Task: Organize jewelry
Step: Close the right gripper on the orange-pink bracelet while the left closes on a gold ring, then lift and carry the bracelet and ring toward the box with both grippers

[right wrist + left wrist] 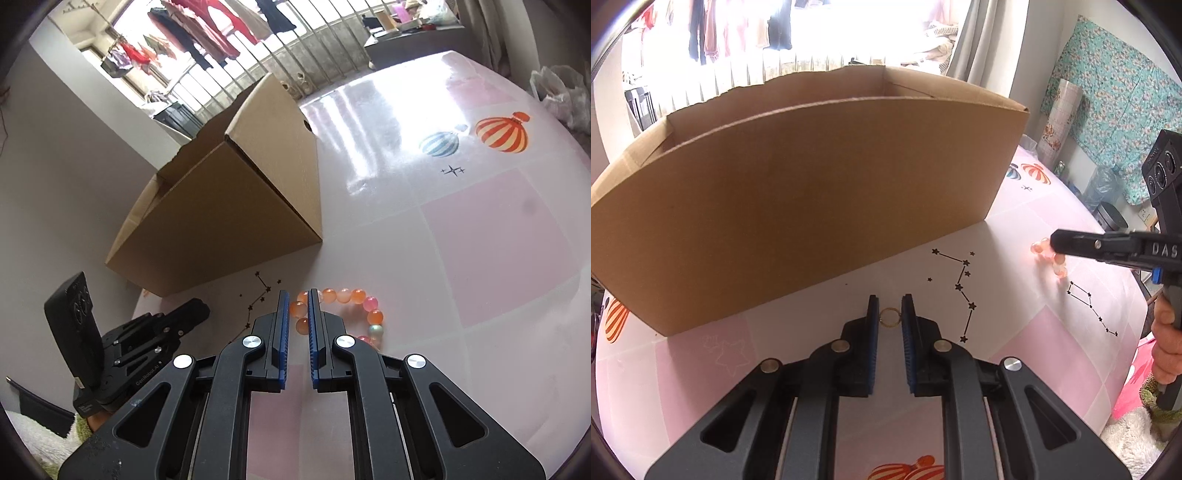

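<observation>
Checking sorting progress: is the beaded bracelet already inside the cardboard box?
No, the beaded bracelet lies on the table outside the cardboard box.

Daylight pours in from the window [798,33] at the top of both frames. In the left wrist view it is blown out to white, washing out the hanging clothes [709,33]. In the right wrist view streaks of glare lie across the glossy table [373,122] at upper right. The cardboard box [798,192] shows a shaded near face. Shadows are soft. Both pictures are sharp at the centre, with straight lines curving strongly and dark vignetting in the corners.
</observation>
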Demonstrator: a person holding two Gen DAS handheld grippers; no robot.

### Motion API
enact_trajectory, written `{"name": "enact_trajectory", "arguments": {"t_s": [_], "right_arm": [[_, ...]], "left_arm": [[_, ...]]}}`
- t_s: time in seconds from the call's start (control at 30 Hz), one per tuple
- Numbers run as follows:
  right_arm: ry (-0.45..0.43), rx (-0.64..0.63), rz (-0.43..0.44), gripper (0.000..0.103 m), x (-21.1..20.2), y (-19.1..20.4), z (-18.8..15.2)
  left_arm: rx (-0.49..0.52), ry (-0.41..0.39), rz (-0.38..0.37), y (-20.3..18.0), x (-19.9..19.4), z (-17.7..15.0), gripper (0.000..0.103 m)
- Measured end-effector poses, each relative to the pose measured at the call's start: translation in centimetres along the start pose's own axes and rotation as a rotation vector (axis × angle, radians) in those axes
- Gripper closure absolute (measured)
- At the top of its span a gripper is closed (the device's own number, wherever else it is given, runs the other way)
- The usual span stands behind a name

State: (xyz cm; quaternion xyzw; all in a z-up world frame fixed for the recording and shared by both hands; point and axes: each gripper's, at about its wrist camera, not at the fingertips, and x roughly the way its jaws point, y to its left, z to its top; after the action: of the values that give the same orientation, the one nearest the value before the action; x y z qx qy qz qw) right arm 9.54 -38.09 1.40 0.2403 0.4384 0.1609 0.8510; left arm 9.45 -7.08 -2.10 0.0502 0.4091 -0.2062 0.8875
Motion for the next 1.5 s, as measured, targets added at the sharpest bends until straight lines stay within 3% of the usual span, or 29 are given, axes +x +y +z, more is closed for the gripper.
{"name": "enact_trajectory", "arguments": {"t_s": [0.33,0.53,1.27,1.5], "right_arm": [[-0.048,0.141,0.215,0.096,-1.3,-1.9,0.9],[-0.055,0.156,0.278,0.096,-1.4,-1.0,0.4],[-0.1,0.102,0.348,0.095,-2.9,0.5,0.7],[-0.12,0.023,0.365,0.095,-4.4,2.2,2.2]], "left_arm": [[-0.011,-0.062,-0.006,0.6,-2.6,0.1,0.091],[-0.009,-0.111,-0.02,0.3,-4.5,0.7,0.091],[-0.005,-0.219,-0.019,-0.1,-9.5,0.7,0.091],[-0.009,-0.284,-0.008,0.7,-12.1,1.8,0.091]]}}
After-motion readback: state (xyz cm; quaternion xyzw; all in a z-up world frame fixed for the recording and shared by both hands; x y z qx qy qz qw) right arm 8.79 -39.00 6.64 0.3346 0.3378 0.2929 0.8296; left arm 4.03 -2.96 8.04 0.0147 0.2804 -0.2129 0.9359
